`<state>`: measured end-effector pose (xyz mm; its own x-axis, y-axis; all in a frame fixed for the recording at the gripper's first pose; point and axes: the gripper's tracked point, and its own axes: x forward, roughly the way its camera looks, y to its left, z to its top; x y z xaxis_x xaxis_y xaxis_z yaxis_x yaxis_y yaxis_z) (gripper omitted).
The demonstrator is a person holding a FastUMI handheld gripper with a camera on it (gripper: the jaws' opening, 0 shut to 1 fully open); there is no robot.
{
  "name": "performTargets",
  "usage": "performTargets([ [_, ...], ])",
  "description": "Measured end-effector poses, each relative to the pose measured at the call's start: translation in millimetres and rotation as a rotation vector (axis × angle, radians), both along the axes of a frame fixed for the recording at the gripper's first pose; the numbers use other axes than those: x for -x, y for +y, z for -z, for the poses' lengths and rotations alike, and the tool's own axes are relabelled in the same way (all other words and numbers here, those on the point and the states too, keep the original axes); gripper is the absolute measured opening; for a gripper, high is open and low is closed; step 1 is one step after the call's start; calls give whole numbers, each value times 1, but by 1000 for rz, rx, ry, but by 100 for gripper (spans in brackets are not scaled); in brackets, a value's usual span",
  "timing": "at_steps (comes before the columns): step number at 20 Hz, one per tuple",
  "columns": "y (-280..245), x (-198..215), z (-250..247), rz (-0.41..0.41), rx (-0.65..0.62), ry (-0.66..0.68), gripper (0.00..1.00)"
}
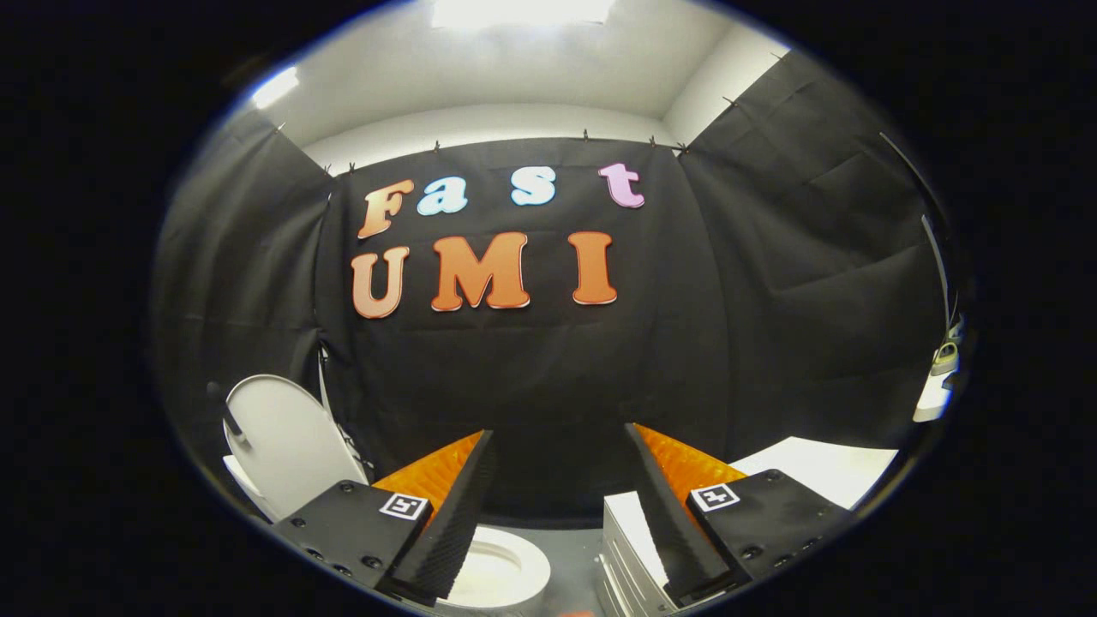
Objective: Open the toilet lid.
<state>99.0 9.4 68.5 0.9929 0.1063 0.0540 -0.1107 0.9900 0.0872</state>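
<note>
Two black fingers (446,514) with orange backs frame the foreground, the gripper (557,441) spread wide and holding nothing, only dark cloth showing between the tips. Just below and ahead of the left finger sits the toilet bowl (506,570), its white rim and open hollow in plain sight. The lid (287,441) stands raised beyond that finger, tilted back towards the booth's corner, well clear of the bowl and apart from both fingers. Beside the right finger rises a white ribbed unit (621,548), with a white flat surface (823,467) beyond it; what either is cannot be told.

Judging from how the lid stands, the opening looks done and the work is at its close. All that seems left is to draw the gripper away, keeping the left finger from knocking the lid and tipping it forward.
</note>
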Motion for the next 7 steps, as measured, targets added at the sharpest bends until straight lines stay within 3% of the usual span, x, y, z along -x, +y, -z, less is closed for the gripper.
performTargets([
  [3, -21, 0, 3, 35, -23, 26, 96],
  [7, -18, 1, 3, 25, -45, 28, 96],
])
